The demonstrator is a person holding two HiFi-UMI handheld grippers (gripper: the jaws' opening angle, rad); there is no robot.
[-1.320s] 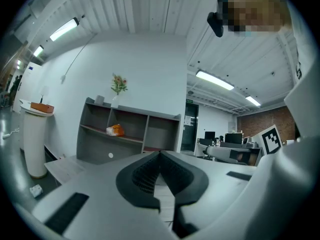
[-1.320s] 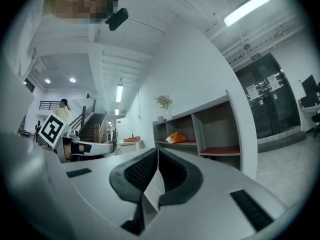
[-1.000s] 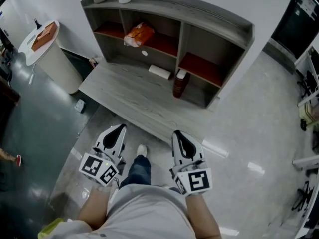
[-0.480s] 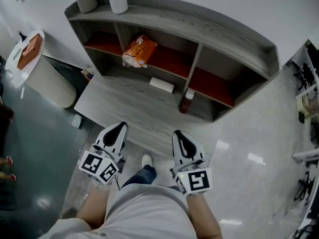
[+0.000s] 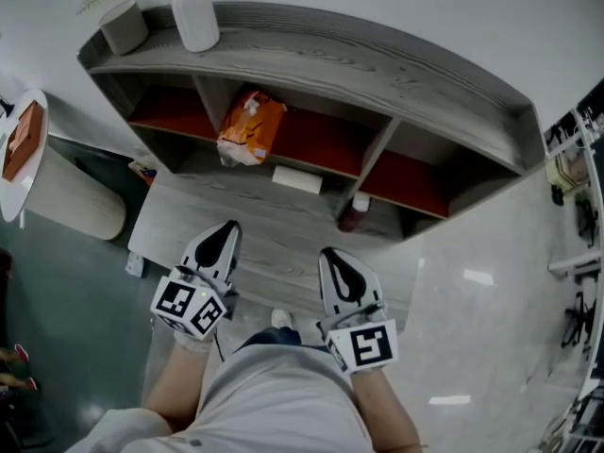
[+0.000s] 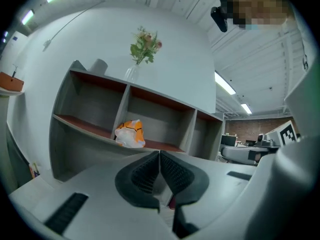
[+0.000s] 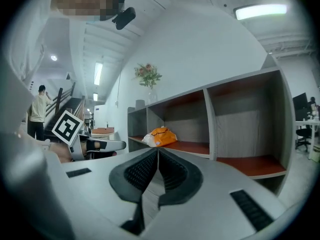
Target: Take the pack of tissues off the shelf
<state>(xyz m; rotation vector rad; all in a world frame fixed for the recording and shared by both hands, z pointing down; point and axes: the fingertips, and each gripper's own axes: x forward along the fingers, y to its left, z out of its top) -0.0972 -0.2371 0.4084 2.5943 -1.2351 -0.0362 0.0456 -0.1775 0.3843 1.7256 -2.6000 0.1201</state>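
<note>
The pack of tissues (image 5: 247,127) is an orange and white soft pack lying in the middle cubby of the grey shelf (image 5: 311,59), on its red floor. It also shows in the left gripper view as the pack (image 6: 130,133) and in the right gripper view as the pack (image 7: 159,136). My left gripper (image 5: 224,229) and right gripper (image 5: 332,256) hang side by side over the desk's front part, well short of the pack. Both are shut with nothing between the jaws, as seen at the left gripper (image 6: 159,154) and the right gripper (image 7: 158,151).
A grey desk (image 5: 189,217) runs under the shelf, with a white box (image 5: 297,179) and a dark red bottle (image 5: 354,212) at its back. A white vase (image 5: 195,17) and a grey cup (image 5: 125,26) stand on top. A round white table (image 5: 21,149) is at left.
The view has moved closer to the shelf, which now looks larger and nearer. Both grippers now reach over the desk's front edge, still shut and empty.
</note>
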